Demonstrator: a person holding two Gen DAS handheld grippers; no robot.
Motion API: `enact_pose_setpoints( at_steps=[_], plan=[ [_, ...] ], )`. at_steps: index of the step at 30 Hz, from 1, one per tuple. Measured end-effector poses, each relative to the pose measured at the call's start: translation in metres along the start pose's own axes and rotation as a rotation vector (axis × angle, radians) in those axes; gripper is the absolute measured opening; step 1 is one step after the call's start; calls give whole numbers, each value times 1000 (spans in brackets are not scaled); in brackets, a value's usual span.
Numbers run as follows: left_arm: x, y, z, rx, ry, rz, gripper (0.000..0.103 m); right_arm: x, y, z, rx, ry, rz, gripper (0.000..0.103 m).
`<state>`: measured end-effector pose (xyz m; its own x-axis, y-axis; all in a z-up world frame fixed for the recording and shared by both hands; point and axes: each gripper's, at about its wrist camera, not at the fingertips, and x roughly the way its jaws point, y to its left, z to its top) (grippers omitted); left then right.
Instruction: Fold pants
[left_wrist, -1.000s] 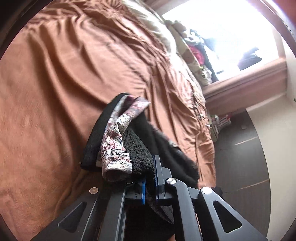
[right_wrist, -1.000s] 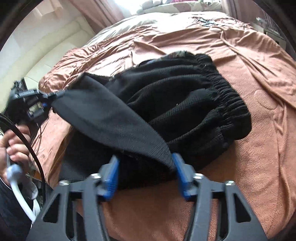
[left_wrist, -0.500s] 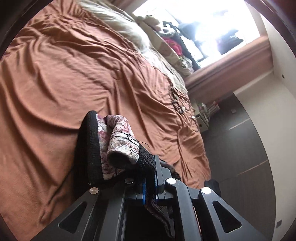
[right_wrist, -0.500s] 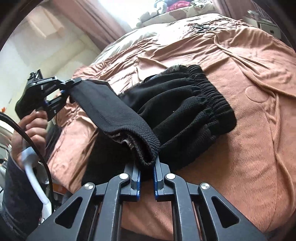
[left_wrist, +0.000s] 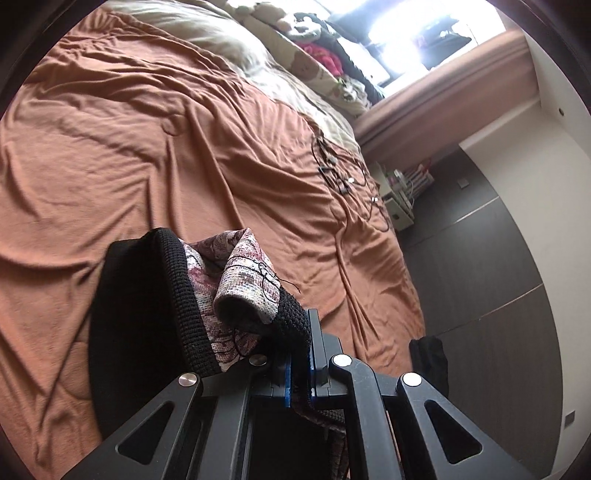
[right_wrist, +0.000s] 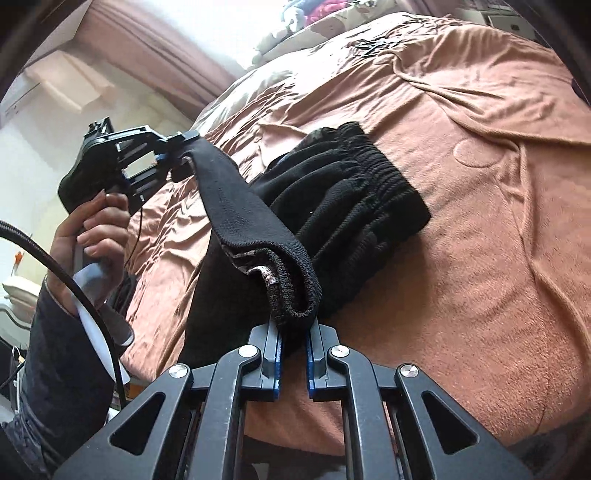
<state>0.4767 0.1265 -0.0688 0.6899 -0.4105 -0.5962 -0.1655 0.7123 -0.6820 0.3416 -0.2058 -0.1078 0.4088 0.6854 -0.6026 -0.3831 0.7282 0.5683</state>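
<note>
both tools (right_wrist: 293, 334) clamp pants (right_wrist: 354, 206) hem, raised.

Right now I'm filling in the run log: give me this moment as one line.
stage: folding | left claw: shut on pants hem | right claw: shut on pants hem | pants: hem lifted, waistband on bed

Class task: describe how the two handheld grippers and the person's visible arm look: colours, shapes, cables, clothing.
Each gripper, right and left, is a black angular frame with triangular cut-outs, silver round pivots and blue finger pads. The left one has a black grip and a pale lower handle. A black cable crosses a dark sleeve.
</note>
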Motion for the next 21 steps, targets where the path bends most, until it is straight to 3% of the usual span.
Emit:
enact_pose_setpoints(
  at_steps=[19, 21],
  plan=[
    [95, -37, -1, 54, 138, 32, 7, -10, -39, -4, 104, -13, 25, 5],
    [99, -36, -4, 43, 159, 32, 20, -9, -42, -5, 118, -8, 29, 5]
  ],
)
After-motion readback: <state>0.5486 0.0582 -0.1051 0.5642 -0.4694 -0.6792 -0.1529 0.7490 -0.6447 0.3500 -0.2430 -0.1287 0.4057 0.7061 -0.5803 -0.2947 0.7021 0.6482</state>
